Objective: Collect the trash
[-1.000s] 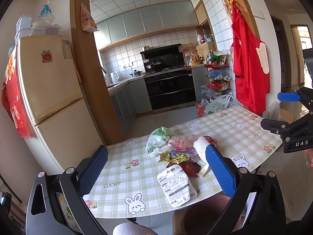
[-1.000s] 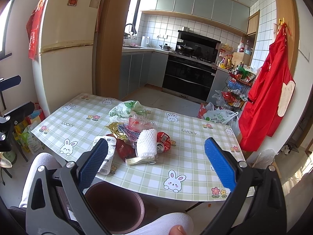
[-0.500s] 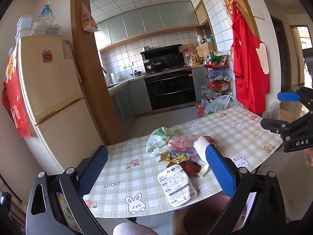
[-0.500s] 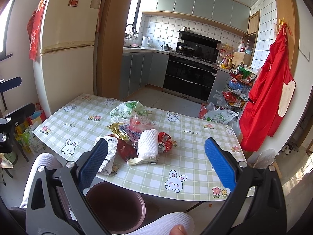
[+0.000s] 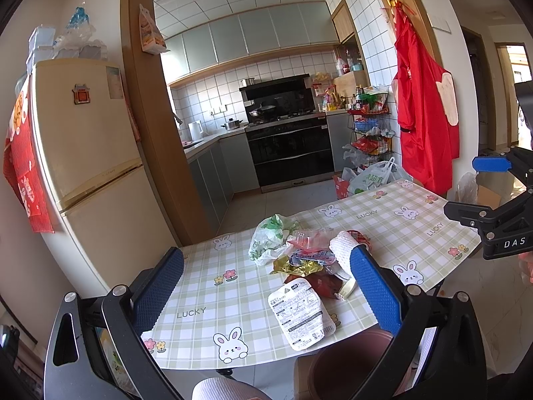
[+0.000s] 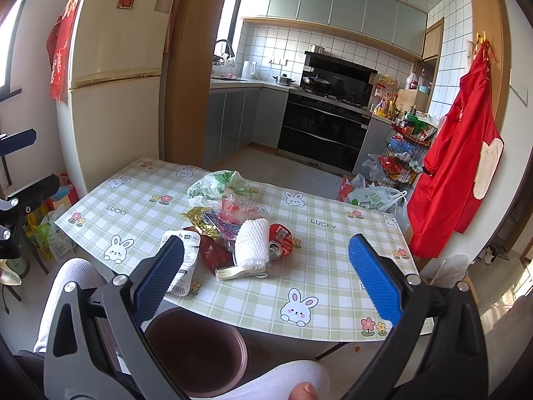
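A heap of trash lies mid-table on the checked cloth: a green-white plastic bag (image 5: 268, 238) (image 6: 218, 185), a clear red wrapper (image 6: 240, 207), gold foil (image 5: 296, 266), a white foam net sleeve (image 6: 252, 244) (image 5: 343, 250), a crushed red can (image 6: 280, 240), a dark red pouch (image 6: 217, 256), a white plastic spoon (image 6: 240, 271) and a white labelled tray (image 5: 299, 311) (image 6: 181, 261) near the front edge. A brown bin (image 6: 196, 350) (image 5: 346, 363) stands on the floor under that edge. My left gripper (image 5: 266, 295) and right gripper (image 6: 265, 278) hover open before the table, holding nothing.
The table (image 6: 329, 286) stands in front of a kitchen opening. A cream fridge (image 5: 86, 166) is at the left. A red apron (image 6: 456, 173) hangs on the right wall beside a wire rack and a bag on the floor (image 6: 373, 198). A person's white-clad knees (image 6: 66, 286) sit below.
Both views have shifted only very slightly; the trash heap and bin stay where they were and both grippers remain open.
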